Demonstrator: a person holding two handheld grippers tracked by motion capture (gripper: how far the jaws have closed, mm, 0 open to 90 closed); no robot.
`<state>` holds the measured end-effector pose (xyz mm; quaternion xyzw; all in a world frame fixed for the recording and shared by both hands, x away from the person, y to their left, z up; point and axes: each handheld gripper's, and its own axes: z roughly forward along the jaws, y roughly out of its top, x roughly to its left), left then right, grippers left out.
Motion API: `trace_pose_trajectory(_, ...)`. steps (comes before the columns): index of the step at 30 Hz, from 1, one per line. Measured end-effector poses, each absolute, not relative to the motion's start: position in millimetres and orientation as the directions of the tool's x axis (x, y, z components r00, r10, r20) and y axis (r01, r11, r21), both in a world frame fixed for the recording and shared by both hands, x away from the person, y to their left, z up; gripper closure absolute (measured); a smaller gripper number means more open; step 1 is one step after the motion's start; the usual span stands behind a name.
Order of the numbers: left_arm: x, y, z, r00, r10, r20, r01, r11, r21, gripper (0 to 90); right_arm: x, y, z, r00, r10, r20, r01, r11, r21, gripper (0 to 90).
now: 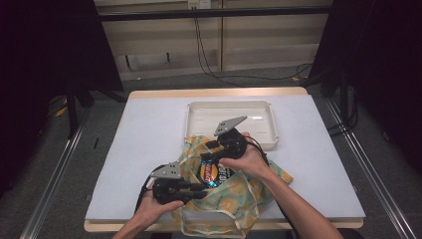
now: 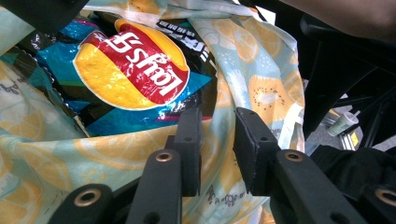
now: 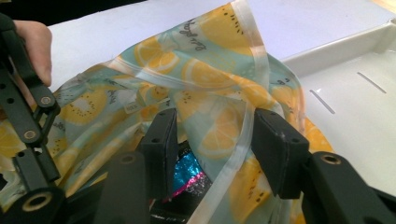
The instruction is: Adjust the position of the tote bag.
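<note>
A cloth bag (image 1: 239, 196) printed with lemon slices lies at the table's near edge, its mouth open toward the left. Inside it sits a crisp packet (image 1: 211, 173) with a red and yellow logo, seen close in the left gripper view (image 2: 135, 70). My left gripper (image 1: 201, 190) reaches into the mouth from the left. Its jaws (image 2: 218, 135) stand a little apart with a fold of the cloth (image 2: 261, 70) between them, not visibly pinched. My right gripper (image 1: 206, 152) hangs over the bag's far side, open (image 3: 215, 135), its pads astride loose cloth (image 3: 210, 79) and a pale strap (image 3: 243, 154).
A white tray (image 1: 234, 122) stands just beyond the bag, its wall close to my right gripper (image 3: 355, 98). The pale tabletop (image 1: 149, 139) stretches out to the left and right. The bag's straps hang over the near table edge (image 1: 219, 226).
</note>
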<state>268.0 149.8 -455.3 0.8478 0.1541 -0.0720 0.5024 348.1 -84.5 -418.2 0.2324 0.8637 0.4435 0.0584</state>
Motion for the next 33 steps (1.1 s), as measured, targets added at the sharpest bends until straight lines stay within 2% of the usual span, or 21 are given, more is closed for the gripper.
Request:
trace_pose_trajectory(3, 268, 149, -457, 0.942, 0.188, -0.278, 0.334, -0.449, 0.828, 70.7, 350, -84, -419, -0.880, 0.466, 0.090, 0.349, 0.507, 0.788, 51.3)
trace_pose_trajectory(4, 268, 147, -458, 0.942, 0.185, -0.279, 0.333, -0.458, 0.824, 71.3, 353, -84, -421, -0.871, 0.483, 0.091, 0.361, 0.502, 0.786, 63.2)
trace_pose_trajectory(6, 267, 147, -458, 0.946, 0.178, -0.273, 0.325, -0.470, 0.821, 74.5, 355, -84, -421, -0.865, 0.490, 0.103, 0.375, 0.496, 0.783, 74.8)
trace_pose_trajectory(7, 267, 147, -458, 0.948, 0.171, -0.268, 0.318, -0.479, 0.818, 76.9, 357, -85, -421, -0.860, 0.498, 0.107, 0.381, 0.488, 0.785, 83.9)
trace_pose_trajectory(9, 265, 146, -459, 0.947, 0.168, -0.275, 0.322, -0.489, 0.811, 81.9, 360, -87, -419, -0.857, 0.501, 0.125, 0.388, 0.465, 0.796, 90.0)
trace_pose_trajectory(12, 265, 142, -461, 0.944, 0.168, -0.284, 0.330, -0.511, 0.794, 88.9, 363, -86, -416, -0.853, 0.508, 0.122, 0.389, 0.462, 0.797, 90.0)
trace_pose_trajectory(20, 264, 140, -462, 0.942, 0.161, -0.293, 0.334, -0.505, 0.796, 89.1, 379, -90, -418, -0.811, 0.566, 0.147, 0.422, 0.394, 0.816, 90.0)
trace_pose_trajectory(24, 264, 147, -457, 0.944, 0.173, -0.280, 0.329, -0.488, 0.808, 84.2, 381, -88, -423, -0.818, 0.552, 0.161, 0.426, 0.394, 0.815, 90.0)
trace_pose_trajectory(29, 269, 160, -452, 0.930, 0.240, -0.279, 0.360, -0.429, 0.829, 76.4, 380, -84, -423, -0.826, 0.541, 0.157, 0.417, 0.398, 0.817, 90.0)
trace_pose_trajectory(33, 273, 161, -452, 0.925, 0.270, -0.266, 0.360, -0.406, 0.840, 65.2, 379, -82, -424, -0.825, 0.542, 0.162, 0.419, 0.394, 0.818, 90.0)
